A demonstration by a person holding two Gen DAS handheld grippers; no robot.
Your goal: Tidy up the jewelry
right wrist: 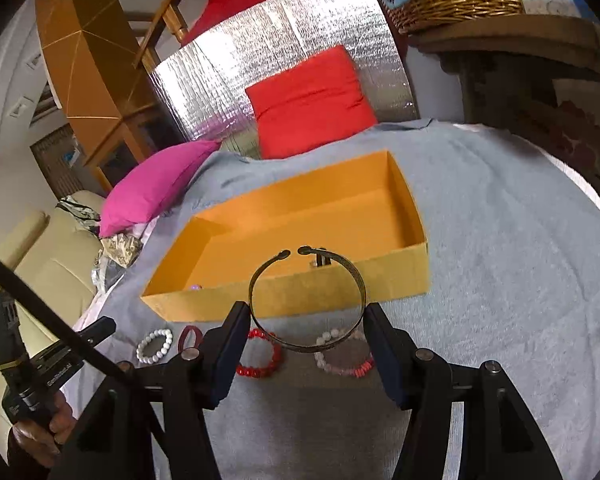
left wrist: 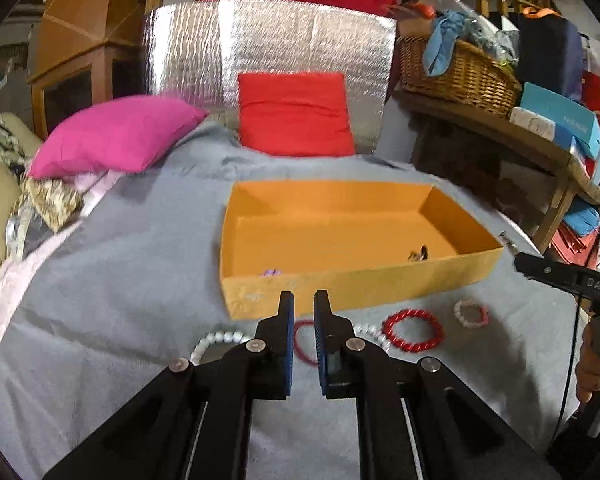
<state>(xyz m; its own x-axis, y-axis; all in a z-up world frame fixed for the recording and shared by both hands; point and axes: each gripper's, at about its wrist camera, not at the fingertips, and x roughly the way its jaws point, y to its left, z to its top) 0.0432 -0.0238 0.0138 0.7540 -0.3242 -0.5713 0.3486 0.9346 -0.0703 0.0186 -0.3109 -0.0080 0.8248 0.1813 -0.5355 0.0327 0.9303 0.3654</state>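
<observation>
one orange box (right wrist: 380,276) sits on the grey cover, with two small pieces inside it: a purple one (left wrist: 271,272) and a dark one (left wrist: 418,255), too small to name. four beaded bracelets lie in front of the box: a white one (right wrist: 154,345), a red one (right wrist: 260,354), a pink-and-white one (right wrist: 342,356), and possibly a second white strand (left wrist: 370,334) half hidden behind a gripper. one thin red band (right wrist: 191,337). one metal cuff (right wrist: 308,300). two cushions: one pink (right wrist: 160,184), one red (right wrist: 312,104). one wicker basket (left wrist: 456,72).
</observation>
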